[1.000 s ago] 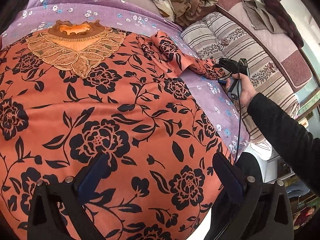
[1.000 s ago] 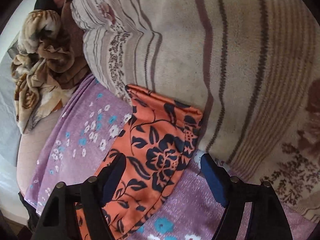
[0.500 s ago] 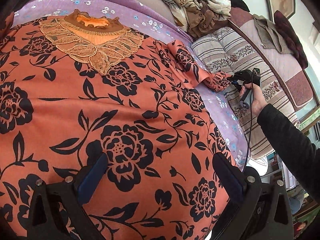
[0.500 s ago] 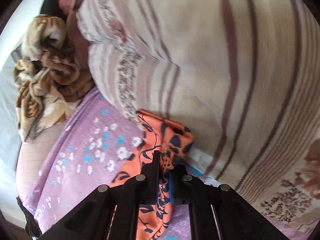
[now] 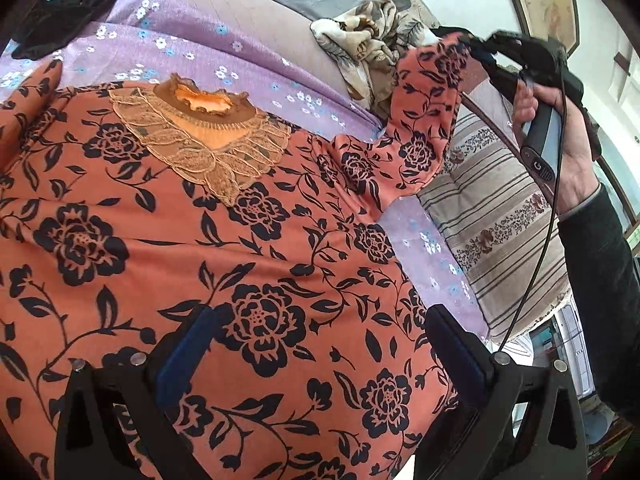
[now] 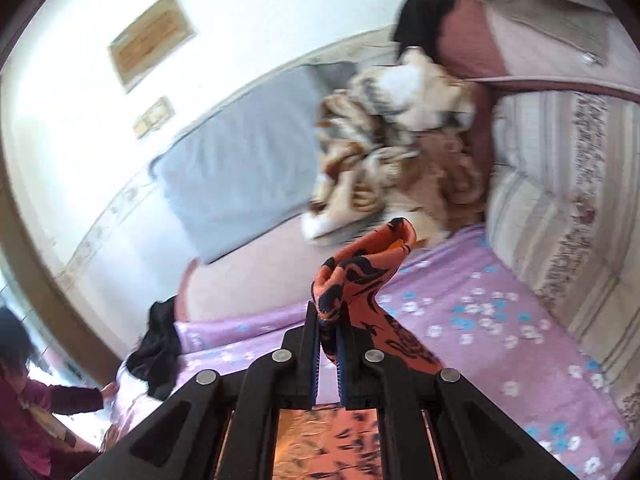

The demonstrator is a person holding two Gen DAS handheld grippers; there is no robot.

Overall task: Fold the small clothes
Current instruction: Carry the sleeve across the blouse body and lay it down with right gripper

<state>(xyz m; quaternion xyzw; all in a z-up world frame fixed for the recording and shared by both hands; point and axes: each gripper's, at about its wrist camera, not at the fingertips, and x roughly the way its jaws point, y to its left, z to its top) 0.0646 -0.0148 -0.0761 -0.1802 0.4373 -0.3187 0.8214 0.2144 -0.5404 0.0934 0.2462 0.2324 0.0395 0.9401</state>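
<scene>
An orange top with black flowers (image 5: 248,248) and a lace collar (image 5: 200,136) lies flat on the purple floral bedsheet (image 5: 240,52). My left gripper (image 5: 320,356) is open and hovers over its lower part. My right gripper (image 6: 329,332) is shut on the cuff of the top's right sleeve (image 6: 356,276) and holds it lifted above the bed. In the left wrist view the raised sleeve (image 5: 424,120) hangs from the right gripper (image 5: 476,50) at the upper right.
A striped beige blanket (image 5: 500,216) lies along the right of the bed. A crumpled brown patterned cloth (image 5: 372,40) and a grey pillow (image 6: 240,168) sit near the head. A black garment (image 5: 68,4) lies at the far left. Another person (image 6: 24,408) is beside the bed.
My right gripper closed on the sleeve cuff, lifted it off the bed and swung it up and leftward. My left gripper stayed open over the top.
</scene>
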